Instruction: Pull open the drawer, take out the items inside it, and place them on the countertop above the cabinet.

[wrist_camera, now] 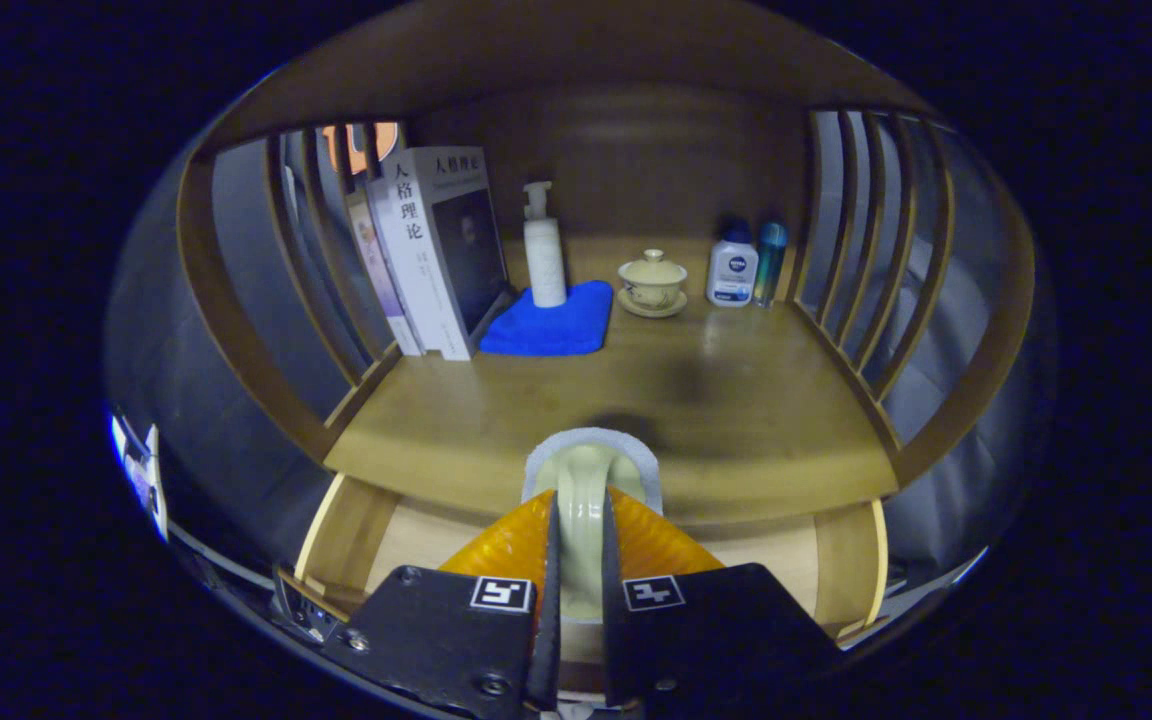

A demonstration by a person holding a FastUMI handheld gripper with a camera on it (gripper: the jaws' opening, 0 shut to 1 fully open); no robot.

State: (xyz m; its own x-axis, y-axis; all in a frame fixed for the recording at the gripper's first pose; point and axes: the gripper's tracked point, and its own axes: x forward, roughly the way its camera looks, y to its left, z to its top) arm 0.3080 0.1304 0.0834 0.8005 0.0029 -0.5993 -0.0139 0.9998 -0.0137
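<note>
Two fingers of the hand-held gripper (581, 520) are closed on a pale glazed cup (586, 490), pinching its wall between them so its rim points forward, out over the open drawer (436, 540) below. Just beyond the cup lies the bare front stretch of the worktop (636, 400), straight ahead along the fingers. Farther back stand the books (436, 250), a pump bottle (544, 250) on a blue cloth (551, 320), a lidded teacup (652, 280) and two small bottles (744, 265).
</note>
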